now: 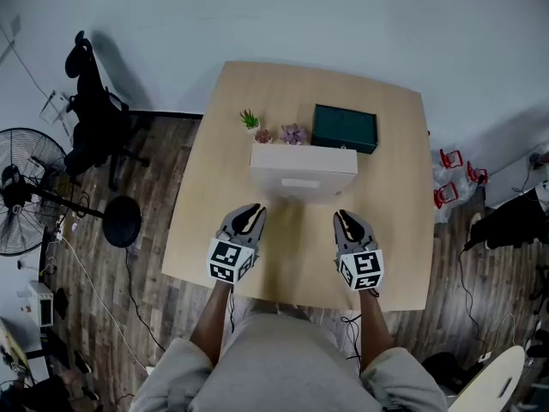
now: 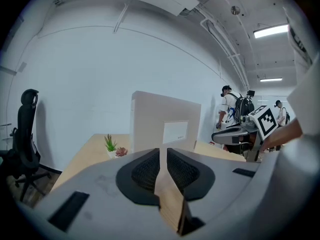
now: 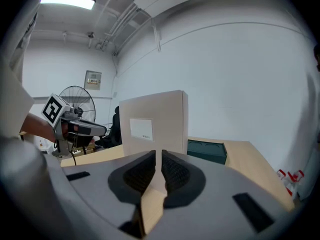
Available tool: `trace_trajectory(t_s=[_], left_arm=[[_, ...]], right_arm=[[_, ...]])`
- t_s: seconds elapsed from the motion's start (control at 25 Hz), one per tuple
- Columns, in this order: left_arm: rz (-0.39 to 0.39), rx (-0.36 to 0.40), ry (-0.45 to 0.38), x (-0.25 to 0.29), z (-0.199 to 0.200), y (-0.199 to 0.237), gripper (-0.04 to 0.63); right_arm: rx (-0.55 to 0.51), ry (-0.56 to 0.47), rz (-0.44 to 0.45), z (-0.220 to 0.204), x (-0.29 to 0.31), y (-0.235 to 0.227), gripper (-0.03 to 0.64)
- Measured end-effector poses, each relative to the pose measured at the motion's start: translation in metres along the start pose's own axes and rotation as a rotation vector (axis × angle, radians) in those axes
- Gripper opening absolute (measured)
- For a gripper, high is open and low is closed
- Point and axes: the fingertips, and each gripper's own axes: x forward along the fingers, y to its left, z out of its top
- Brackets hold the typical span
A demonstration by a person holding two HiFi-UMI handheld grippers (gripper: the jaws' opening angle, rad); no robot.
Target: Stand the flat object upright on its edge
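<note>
A flat white box [image 1: 304, 172] with a pale label stands upright on its long edge in the middle of the wooden table [image 1: 403, 230]. It fills the centre of the left gripper view [image 2: 165, 121] and of the right gripper view [image 3: 154, 121]. My left gripper [image 1: 249, 215] hovers just in front of the box's left end and is apart from it. Its jaws are shut with nothing between them [image 2: 163, 151]. My right gripper [image 1: 346, 221] sits in front of the box's right end, also shut and empty [image 3: 159, 154].
A dark green case [image 1: 344, 128] lies flat behind the box, and small potted plants [image 1: 273, 129] stand to the case's left. An office chair [image 1: 96, 110] and a fan [image 1: 26, 191] stand on the floor to the left. People stand in the background [image 2: 231, 109].
</note>
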Motion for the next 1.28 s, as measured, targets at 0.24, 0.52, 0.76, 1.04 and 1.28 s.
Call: trace_trajectory(t_s=[0.24, 0.52, 0.76, 1.04, 1.28], left_arm=[[-0.011, 0.003, -0.010, -0.009, 0.004, -0.014, 0.024], [0.009, 0.006, -0.010, -0.022, 0.010, -0.015, 0.017], [0.028, 0.017, -0.023, -0.032, 0.015, -0.012, 0.017], [0.050, 0.014, -0.035, -0.045, 0.016, -0.007, 0.017], [0.061, 0.005, -0.032, -0.050, 0.010, -0.007, 0.017]], right_arm=[[0.016, 0.001, 0.017, 0.001, -0.010, 0.008, 0.002], [0.027, -0.016, 0.007, 0.006, -0.027, 0.013, 0.002], [0.029, -0.021, -0.011, 0.005, -0.038, 0.015, 0.002], [0.028, -0.036, -0.030, 0.011, -0.046, 0.017, 0.000], [0.026, -0.033, -0.040, 0.008, -0.051, 0.015, 0.000]])
